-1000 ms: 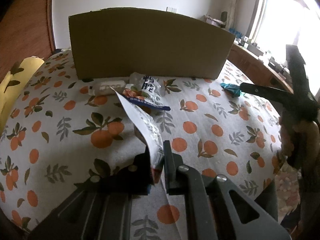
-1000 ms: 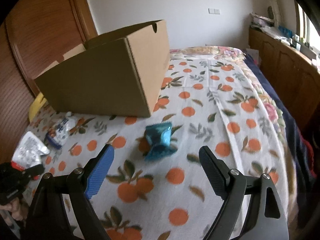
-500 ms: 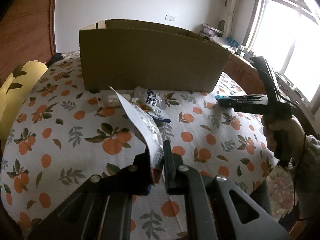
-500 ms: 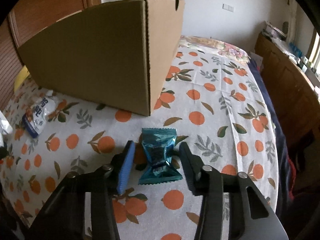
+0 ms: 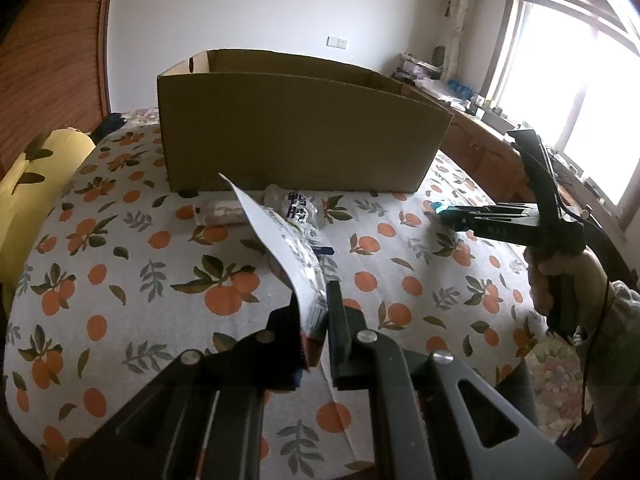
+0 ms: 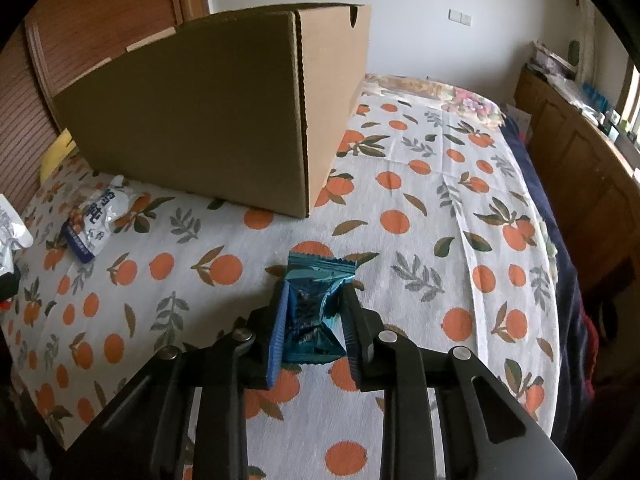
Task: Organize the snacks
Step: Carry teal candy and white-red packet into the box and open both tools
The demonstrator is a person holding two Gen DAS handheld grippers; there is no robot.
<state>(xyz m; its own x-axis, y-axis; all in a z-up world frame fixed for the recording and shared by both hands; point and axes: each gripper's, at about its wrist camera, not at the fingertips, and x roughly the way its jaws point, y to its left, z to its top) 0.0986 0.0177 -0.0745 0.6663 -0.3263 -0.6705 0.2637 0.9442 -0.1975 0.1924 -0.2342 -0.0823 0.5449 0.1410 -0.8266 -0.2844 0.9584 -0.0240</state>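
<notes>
- The left tongs (image 5: 314,328) are clenched on the lower edge of a white snack packet (image 5: 280,248); the packet stands up from the pads and curls away toward the cardboard box (image 5: 300,136)
- The right tongs (image 6: 312,320) are closing around a teal candy wrapper (image 6: 316,300); the wrapper sits between the pads, and both pads already seem to press its sides, crumpling the foil; it lies low over the bed cover (image 6: 420,208), and whether it is touching the cover cannot be told
- Two more snacks lie on the cover just in front of the box's near wall: a white-and-blue pouch (image 6: 96,216) and a pale tube-shaped pack (image 5: 220,214); both are well apart from either pair of tongs
- The box stands open at the top on the bed; nothing of its inside shows from here
- Step in hand, as I judge it: each hand is securing one snack for the box, the left one ready, the right one finishing its grip
- The next move likely calls for a firm pinch on the teal wrapper, a lift high enough to clear the box's tall wall, then a release over the opening; the slippery foil could slide out if lifted too soon; the floppy white packet may catch on the rim
</notes>
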